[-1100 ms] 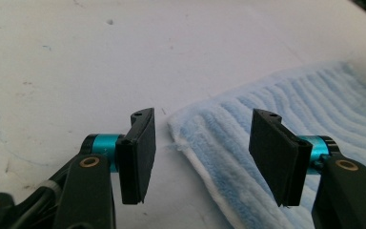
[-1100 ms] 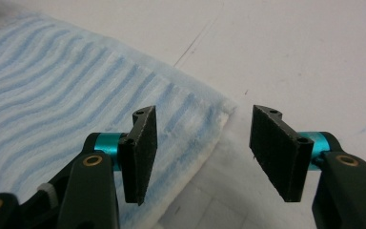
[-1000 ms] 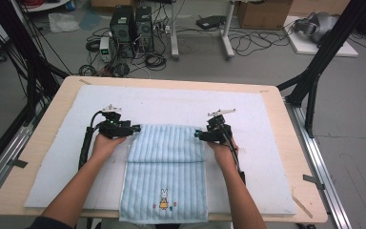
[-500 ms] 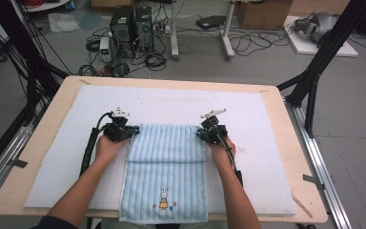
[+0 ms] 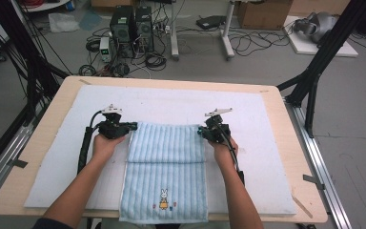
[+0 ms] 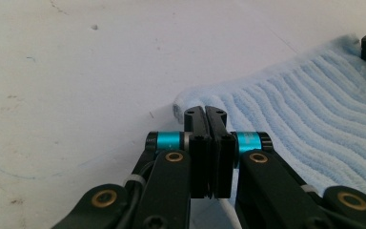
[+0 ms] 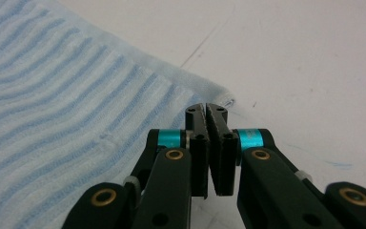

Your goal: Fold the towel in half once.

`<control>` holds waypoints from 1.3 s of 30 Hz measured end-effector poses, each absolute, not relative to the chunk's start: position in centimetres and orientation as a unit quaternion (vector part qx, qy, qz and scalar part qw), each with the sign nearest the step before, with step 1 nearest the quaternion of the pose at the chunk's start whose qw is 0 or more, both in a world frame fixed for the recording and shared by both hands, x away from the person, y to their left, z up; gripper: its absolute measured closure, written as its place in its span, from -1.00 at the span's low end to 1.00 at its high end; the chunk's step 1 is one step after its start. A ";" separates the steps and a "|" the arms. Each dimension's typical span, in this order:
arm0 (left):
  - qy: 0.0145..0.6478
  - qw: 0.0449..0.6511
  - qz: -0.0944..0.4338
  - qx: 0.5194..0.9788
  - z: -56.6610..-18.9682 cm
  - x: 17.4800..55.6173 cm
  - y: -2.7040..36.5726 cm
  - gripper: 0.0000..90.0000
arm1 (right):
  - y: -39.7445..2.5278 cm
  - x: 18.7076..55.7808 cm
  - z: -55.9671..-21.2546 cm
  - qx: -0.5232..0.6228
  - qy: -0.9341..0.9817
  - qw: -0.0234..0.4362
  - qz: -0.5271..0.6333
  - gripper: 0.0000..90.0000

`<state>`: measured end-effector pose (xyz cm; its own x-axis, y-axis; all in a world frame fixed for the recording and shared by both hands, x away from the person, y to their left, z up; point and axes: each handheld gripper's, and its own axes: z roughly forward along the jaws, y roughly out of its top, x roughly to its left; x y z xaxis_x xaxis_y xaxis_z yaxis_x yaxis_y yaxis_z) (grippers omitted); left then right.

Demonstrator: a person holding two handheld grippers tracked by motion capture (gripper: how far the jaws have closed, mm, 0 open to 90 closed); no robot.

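Even, bright light falls from overhead. The white mat point(image 5: 181, 102) is pale but not blown out, and shadows under the arms are soft and short. The high view is sharp at centre, with lines bowing at its edges. In both gripper views the towel point(image 6: 314, 109) ribs nearby are crisp, while the far surface goes soft and slightly overexposed.

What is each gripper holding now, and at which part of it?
Each holds the light blue striped towel: the left gripper is shut on its far left corner, the right gripper on its far right corner.
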<state>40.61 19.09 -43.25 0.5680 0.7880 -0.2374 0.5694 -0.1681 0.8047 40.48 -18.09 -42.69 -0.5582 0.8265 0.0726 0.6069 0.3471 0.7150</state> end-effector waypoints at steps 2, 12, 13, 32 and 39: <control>0.447 0.473 0.111 0.751 -43.0 40.3 19.3 0.96 | -18.2 40.2 -42.4 0.441 0.805 0.152 0.367 0.95; 0.419 0.522 0.090 0.737 -41.1 36.9 20.7 0.96 | -19.0 36.0 -40.0 0.405 0.797 0.152 0.422 0.95; 0.417 0.527 0.088 0.736 -41.0 36.4 20.8 0.96 | -19.0 35.4 -39.7 0.398 0.796 0.150 0.430 0.95; 0.390 0.547 0.033 0.740 -41.5 29.1 23.0 0.96 | -20.5 26.8 -39.4 0.346 0.806 0.103 0.469 0.95; 0.391 0.516 0.005 0.763 -43.4 27.8 22.5 0.94 | -20.6 25.6 -40.5 0.355 0.823 0.101 0.431 0.91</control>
